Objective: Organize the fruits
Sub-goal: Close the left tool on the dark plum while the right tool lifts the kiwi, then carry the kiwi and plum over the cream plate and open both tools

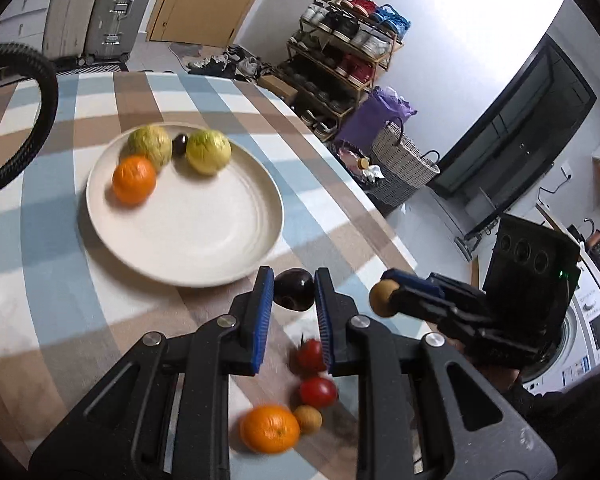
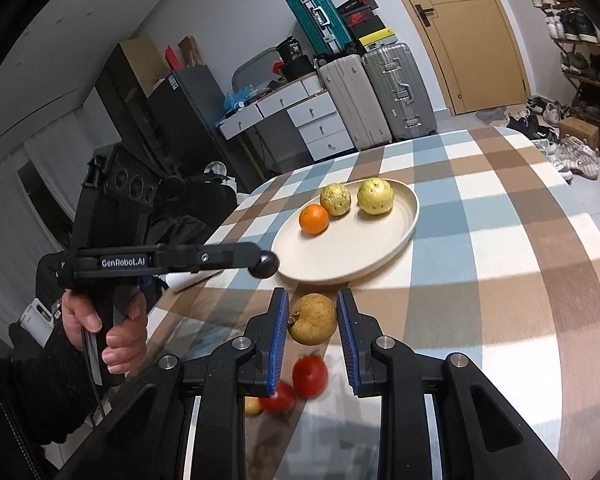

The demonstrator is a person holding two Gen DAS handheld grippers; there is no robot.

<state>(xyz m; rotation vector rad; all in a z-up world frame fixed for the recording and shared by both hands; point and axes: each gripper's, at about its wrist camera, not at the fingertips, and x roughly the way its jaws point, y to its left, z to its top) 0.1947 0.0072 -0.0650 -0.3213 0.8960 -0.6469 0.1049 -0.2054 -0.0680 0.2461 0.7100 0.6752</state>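
Nearest in the left wrist view, an orange [image 1: 270, 428], a small brown fruit [image 1: 308, 419] and two red tomatoes [image 1: 317, 391] are seen lying together on the checked tablecloth [image 1: 60, 208], beneath the gripper's black linkage. Above them, the left gripper [image 1: 294, 289] is held over the cloth with its blue pads [image 1: 262, 300] pressed against both sides of a dark plum [image 1: 294, 289], which is carried clear of the table just short of the plate's near rim. In the right wrist view this gripper is seen from the side, held roughly level and pointing toward the plate, with the person's left hand [image 2: 112, 332] wrapped around its handle and a dark sleeve [image 2: 40, 384] covering the forearm. The right gripper [image 2: 312, 320] is held beside it, also directed at the plate, and a tan round fruit [image 2: 313, 319] sits between its blue pads; the left pad is touching the fruit, while a slight gap seems to show at the right pad, so a firm grip cannot be confirmed there. Farther off, a cream plate [image 1: 204, 248] rests on the cloth, and on its far side a second orange [image 1: 134, 180], two yellow-green fruits [image 1: 208, 151] and a small dark fruit [image 1: 179, 144] are gathered close together.
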